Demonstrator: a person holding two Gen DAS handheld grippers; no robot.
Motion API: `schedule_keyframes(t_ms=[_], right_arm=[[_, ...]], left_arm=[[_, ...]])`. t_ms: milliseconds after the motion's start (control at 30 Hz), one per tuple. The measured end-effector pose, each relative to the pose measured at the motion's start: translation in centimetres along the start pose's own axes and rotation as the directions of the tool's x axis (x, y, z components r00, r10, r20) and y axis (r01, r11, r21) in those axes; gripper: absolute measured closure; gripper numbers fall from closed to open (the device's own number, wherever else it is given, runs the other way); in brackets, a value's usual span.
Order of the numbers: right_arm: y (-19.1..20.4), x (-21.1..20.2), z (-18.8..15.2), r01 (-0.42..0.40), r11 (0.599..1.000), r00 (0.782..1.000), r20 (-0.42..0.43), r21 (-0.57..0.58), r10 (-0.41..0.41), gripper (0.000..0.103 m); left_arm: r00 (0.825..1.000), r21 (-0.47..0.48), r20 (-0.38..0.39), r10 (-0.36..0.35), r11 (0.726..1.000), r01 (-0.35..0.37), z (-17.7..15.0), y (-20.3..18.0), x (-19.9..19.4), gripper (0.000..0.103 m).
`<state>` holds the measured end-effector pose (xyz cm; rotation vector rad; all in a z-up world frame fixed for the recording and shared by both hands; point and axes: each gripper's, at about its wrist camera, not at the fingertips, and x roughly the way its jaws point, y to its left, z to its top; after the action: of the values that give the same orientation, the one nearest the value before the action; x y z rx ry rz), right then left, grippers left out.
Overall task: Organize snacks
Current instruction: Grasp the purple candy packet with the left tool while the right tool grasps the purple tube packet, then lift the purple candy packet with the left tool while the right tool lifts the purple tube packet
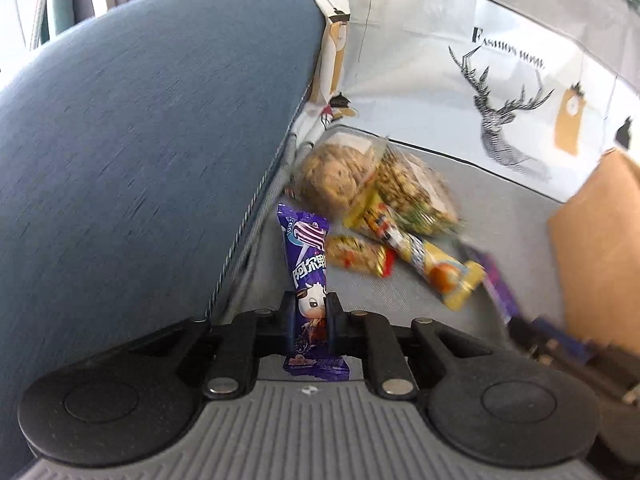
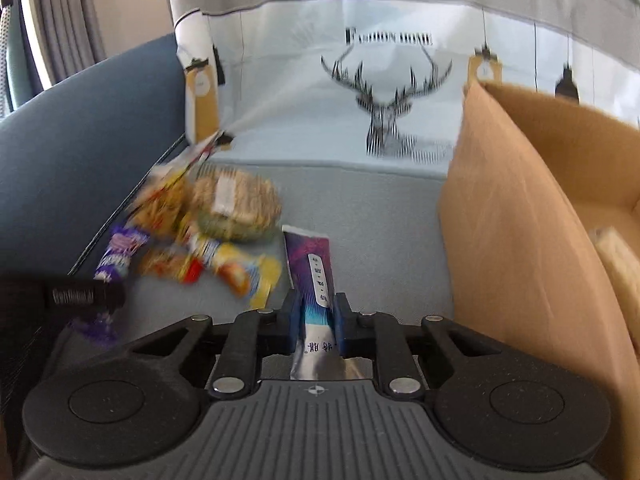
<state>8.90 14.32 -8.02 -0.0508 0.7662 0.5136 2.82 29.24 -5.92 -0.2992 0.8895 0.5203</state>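
I read "FASHION HOME" above the deer on the printed cloth (image 1: 508,52); Chinese characters "阿尔" on the purple candy wrapper (image 1: 310,272); characters on the blue-purple sachet (image 2: 316,280) too blurred to read

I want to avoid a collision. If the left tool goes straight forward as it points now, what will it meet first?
Probably the small red-and-yellow snack packet, just ahead and slightly right of the purple candy wrapper that the left tool holds. Behind it lies the bagged round cookie. Depth is hard to judge in this fisheye view.

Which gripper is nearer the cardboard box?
Right. The right gripper, shut on a purple-and-silver packet, sits beside the cardboard box; the left gripper is farther off, by the sofa arm.
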Motion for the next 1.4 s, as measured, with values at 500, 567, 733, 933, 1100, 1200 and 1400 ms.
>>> schedule_keyframes(t_ms=[500,567,733,933,1100,1200,1400], right_arm=[[-0.2,-8.4,-5.6,-0.197,0.976,0.971,-0.155,-0.09,0.182,0.083],[-0.2,-8.6,-5.7,-0.217,0.971,0.968,-0.152,-0.106,0.199,0.082],[0.3,-8.2,-6.1,-0.246,0.957,0.96,-0.176,-0.151,0.219,0.062],[1.2,-6.7,-6.6,-0.236,0.957,0.957,-0.214,-0.171,0.197,0.058],[1.4,-5.7,-7.0,-0.209,0.961,0.956,-0.247,-0.182,0.161,0.058],[1.3,-5.4,-7.1,-0.205,0.962,0.956,-0.249,-0.18,0.157,0.058],[1.2,-5.2,-7.3,-0.199,0.963,0.956,-0.25,-0.182,0.151,0.058]], left_arm=[[0.946,-0.266,-0.211,-0.246,0.946,0.186,-4.8,3.2,-3.8,0.083],[0.951,-0.272,-0.21,-0.225,0.948,0.165,-4.7,3.4,-3.8,0.077],[0.958,-0.24,-0.213,-0.192,0.961,0.139,-4.6,2.6,-3.6,0.075],[0.962,-0.168,-0.236,-0.139,0.981,0.1,-4.6,1.5,-3.0,0.07],[0.959,-0.122,-0.255,-0.124,0.988,0.095,-4.8,0.6,-2.6,0.07],[0.958,-0.11,-0.26,-0.122,0.989,0.096,-4.9,0.4,-2.5,0.07],[0.957,-0.094,-0.267,-0.115,0.991,0.093,-5.0,0.2,-2.4,0.069]])
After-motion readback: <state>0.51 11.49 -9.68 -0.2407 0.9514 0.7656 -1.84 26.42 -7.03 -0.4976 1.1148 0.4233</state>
